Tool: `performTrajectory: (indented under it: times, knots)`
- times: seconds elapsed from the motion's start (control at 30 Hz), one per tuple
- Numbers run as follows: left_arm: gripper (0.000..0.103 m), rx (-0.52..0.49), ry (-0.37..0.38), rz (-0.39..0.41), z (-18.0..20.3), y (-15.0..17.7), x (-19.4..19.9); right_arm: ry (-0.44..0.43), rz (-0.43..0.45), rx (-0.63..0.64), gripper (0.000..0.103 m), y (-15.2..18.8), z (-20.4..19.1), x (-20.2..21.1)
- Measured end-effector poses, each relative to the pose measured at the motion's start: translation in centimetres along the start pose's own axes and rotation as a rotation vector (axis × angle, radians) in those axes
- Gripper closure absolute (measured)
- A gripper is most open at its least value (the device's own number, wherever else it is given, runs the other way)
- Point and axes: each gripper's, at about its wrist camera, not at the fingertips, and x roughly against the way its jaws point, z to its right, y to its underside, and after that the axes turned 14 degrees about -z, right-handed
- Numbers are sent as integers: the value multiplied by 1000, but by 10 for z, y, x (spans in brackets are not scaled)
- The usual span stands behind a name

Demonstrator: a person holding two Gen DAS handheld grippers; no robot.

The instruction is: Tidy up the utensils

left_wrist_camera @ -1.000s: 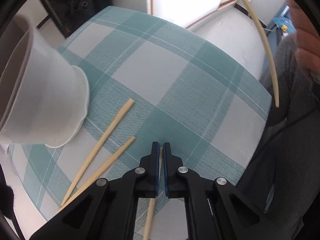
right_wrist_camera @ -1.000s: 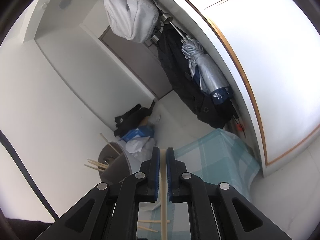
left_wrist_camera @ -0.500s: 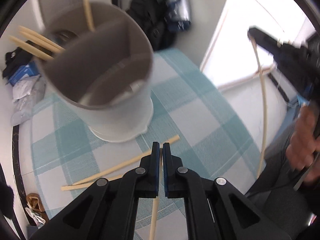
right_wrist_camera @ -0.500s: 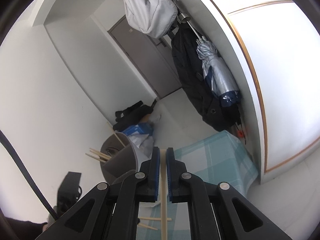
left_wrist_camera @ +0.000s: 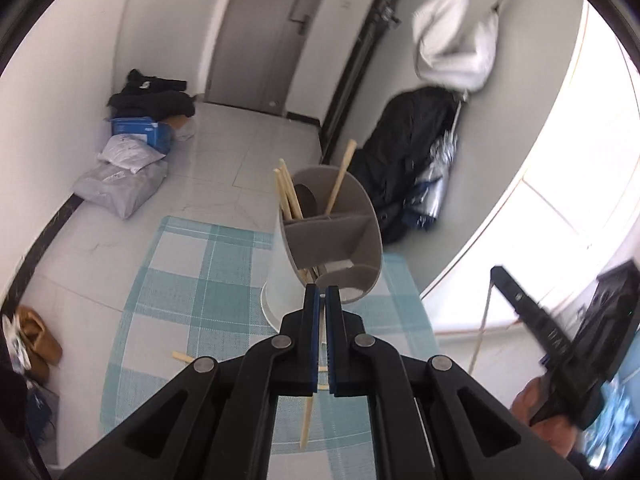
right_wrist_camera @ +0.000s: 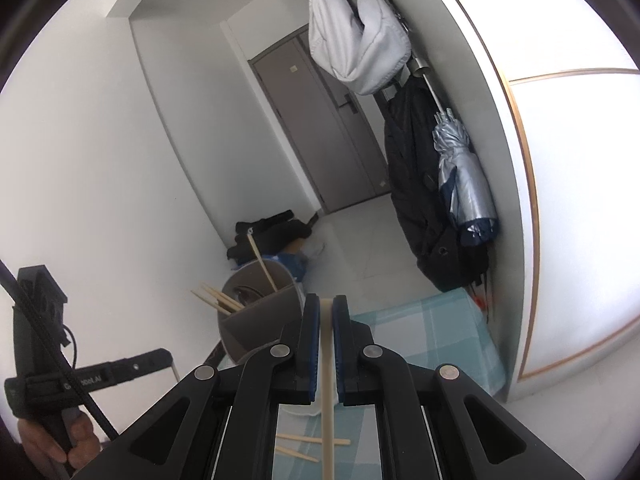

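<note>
My left gripper [left_wrist_camera: 322,294] is shut on a wooden chopstick [left_wrist_camera: 308,420], whose length hangs down below the fingers. Just beyond its tips stands the divided grey-and-white utensil holder [left_wrist_camera: 336,240], with several chopsticks [left_wrist_camera: 289,196] leaning in its far compartment. My right gripper [right_wrist_camera: 326,306] is shut on a pale chopstick [right_wrist_camera: 329,400] running back between its fingers. The holder [right_wrist_camera: 260,320] sits ahead and left of it. In the left wrist view the right gripper [left_wrist_camera: 496,270] shows at the right edge with its chopstick [left_wrist_camera: 480,332].
Teal checked cloth [left_wrist_camera: 180,280] covers the small table. Loose chopsticks [right_wrist_camera: 312,440] lie on it near the holder; one end [left_wrist_camera: 182,357] shows in the left wrist view. Beyond lie bags [left_wrist_camera: 120,188] on the floor, hanging coats [right_wrist_camera: 424,200] and a door. A hand [right_wrist_camera: 52,448] grips the left tool.
The left gripper has risen and rolled with its chopstick, from looking down at the cloth to facing the holder's open top. The right gripper shifted slightly; the holder and left tool now show nearer in its view.
</note>
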Motion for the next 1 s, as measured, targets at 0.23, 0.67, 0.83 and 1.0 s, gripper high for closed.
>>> performTrajectory:
  times: [0.23,0.67,0.83,1.0]
  knots:
    - [103,26,3,31,-4,6,18,6,-2,66,97,-6,-19,1]
    - [103,-74,19,24,11,-7,33,-15,30,131,97,-24,-43,6]
    - [103,-50,49,18,2,-11,38,-31,32,126,97,-29,-44,6]
    - [103,-43,79,-28,-14,-7,39,-40,9,123,97,-27,-42,0]
